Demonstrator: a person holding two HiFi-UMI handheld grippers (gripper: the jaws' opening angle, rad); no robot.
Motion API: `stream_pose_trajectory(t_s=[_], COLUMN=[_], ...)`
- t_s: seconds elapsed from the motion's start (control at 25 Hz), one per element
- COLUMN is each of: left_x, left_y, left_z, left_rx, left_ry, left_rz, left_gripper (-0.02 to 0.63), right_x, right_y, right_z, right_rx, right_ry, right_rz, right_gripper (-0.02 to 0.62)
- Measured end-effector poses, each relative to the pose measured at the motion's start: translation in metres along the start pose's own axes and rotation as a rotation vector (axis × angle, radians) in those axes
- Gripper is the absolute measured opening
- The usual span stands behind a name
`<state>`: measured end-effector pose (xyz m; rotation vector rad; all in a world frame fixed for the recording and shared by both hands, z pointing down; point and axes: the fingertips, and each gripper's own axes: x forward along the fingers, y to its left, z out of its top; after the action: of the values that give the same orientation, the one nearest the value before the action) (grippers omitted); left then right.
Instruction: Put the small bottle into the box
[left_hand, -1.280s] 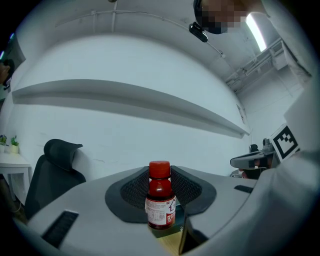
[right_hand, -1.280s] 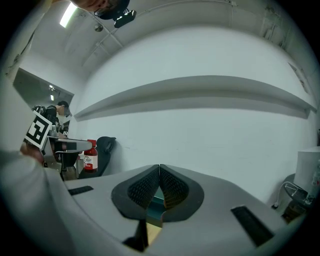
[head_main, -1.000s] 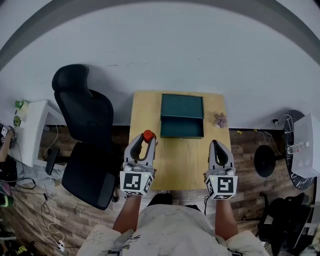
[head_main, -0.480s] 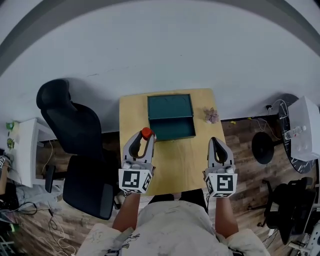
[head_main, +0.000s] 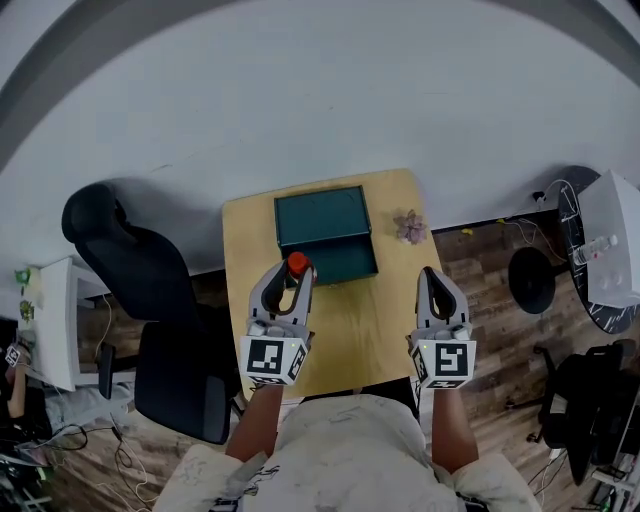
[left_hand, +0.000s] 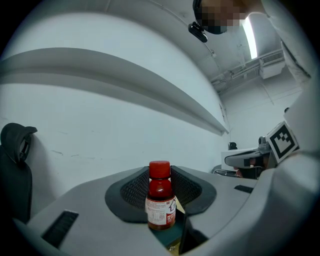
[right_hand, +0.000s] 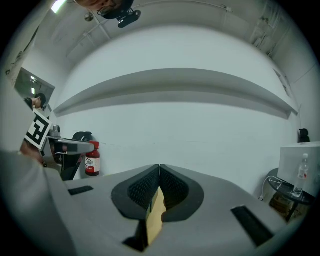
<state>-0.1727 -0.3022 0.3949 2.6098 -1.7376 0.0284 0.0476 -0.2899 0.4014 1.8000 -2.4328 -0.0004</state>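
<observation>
The left gripper (head_main: 291, 281) has its jaws clamped on the small bottle (left_hand: 160, 197), the ribbed pads pressing its sides around the neck and shoulder, red cap up and the label facing the camera. The bottle stands upright in the grip, held in the air above the table (head_main: 385, 320) and just short of the near left corner of the green box (head_main: 322, 230), not yet over it. The right gripper (head_main: 441, 296) hangs near the table's right edge with its jaws together and nothing between them, well apart from the box. A small dried flower (head_main: 410, 227) lies just beside the box's right side, and a black chair (head_main: 150, 300) stands left of the table. To do this step well, I would carry the bottle forward and a little right until it is clearly over the open inside, hold it upright, and clear the near wall. I would lower it to the floor of the box and only then part the jaws.
</observation>
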Motion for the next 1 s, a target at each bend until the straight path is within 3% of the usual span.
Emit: stream_pose_trajectory(t_s=[0.44, 1.0], left_x=[0.033, 0.077], left_y=[-0.024, -0.038], left_z=[-0.019, -0.076], left_rx=[-0.013, -0.019], left_ry=[0.050, 0.180], left_rz=[-0.030, -0.038], left_gripper=[0.137, 0.137], right_x=[-0.001, 0.026], right_y=[-0.035, -0.064], right_z=[-0.028, -0.068], right_rx=[0.032, 0.069], right_ry=[0.049, 0.115], right_rz=[-0.027, -0.003], right_gripper=[0.015, 0.015])
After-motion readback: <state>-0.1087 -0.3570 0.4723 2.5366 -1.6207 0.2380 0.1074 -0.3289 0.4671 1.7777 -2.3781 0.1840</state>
